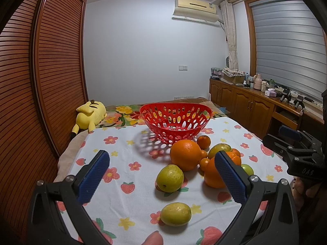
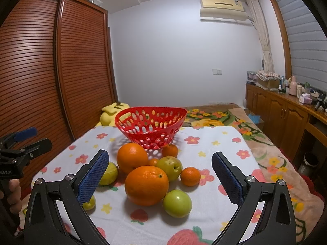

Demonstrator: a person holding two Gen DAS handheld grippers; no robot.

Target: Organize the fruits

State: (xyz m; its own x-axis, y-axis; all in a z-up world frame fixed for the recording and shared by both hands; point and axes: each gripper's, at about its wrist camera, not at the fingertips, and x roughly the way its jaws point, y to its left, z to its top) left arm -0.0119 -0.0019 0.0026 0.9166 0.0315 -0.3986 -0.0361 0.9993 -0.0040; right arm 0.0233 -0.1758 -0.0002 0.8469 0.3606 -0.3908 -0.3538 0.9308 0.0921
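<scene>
A red perforated basket (image 1: 175, 120) (image 2: 150, 125) stands empty at the far side of a flowered cloth. In front of it lies a loose pile of fruit: two large oranges (image 1: 185, 154) (image 2: 146, 185), several small tangerines (image 1: 203, 141) (image 2: 190, 176) and several green-yellow fruits (image 1: 169, 178) (image 2: 177, 203). My left gripper (image 1: 161, 163) is open and empty, above the near left of the pile, with one green fruit (image 1: 175, 214) below it. My right gripper (image 2: 160, 162) is open and empty, with the pile between its fingers' lines. Each gripper shows at the edge of the other's view (image 1: 294, 143) (image 2: 22, 140).
The flowered cloth (image 1: 122, 143) covers a table set against a bed with a floral blanket (image 2: 214, 116). A yellow plush toy (image 1: 90, 113) lies at the far left. A slatted wooden wardrobe (image 1: 51, 71) is on the left, a wooden sideboard (image 1: 245, 102) on the right.
</scene>
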